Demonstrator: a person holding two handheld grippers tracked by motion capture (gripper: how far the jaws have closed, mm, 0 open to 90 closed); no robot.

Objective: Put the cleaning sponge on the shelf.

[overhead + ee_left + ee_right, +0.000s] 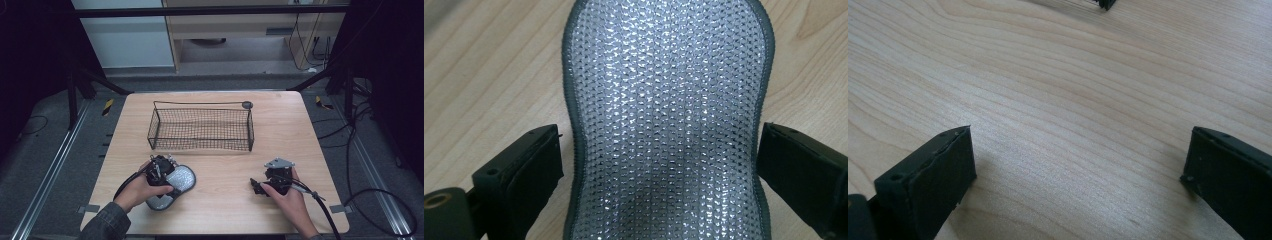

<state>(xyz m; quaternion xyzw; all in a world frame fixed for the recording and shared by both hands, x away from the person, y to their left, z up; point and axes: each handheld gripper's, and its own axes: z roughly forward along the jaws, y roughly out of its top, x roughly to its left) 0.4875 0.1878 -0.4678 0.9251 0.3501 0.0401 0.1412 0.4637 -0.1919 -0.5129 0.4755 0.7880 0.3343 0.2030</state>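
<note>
My left gripper [659,165] straddles the silver scrubber pad [669,115], jaws spread, not gripping; right gripper [1078,170] gapes empty; soft waist may squash, slip on closing.

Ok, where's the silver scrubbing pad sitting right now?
In the high view the silver scrubbing pad lies flat on the table's near-left part, in front of the wire basket, between the open left tongs.
</note>
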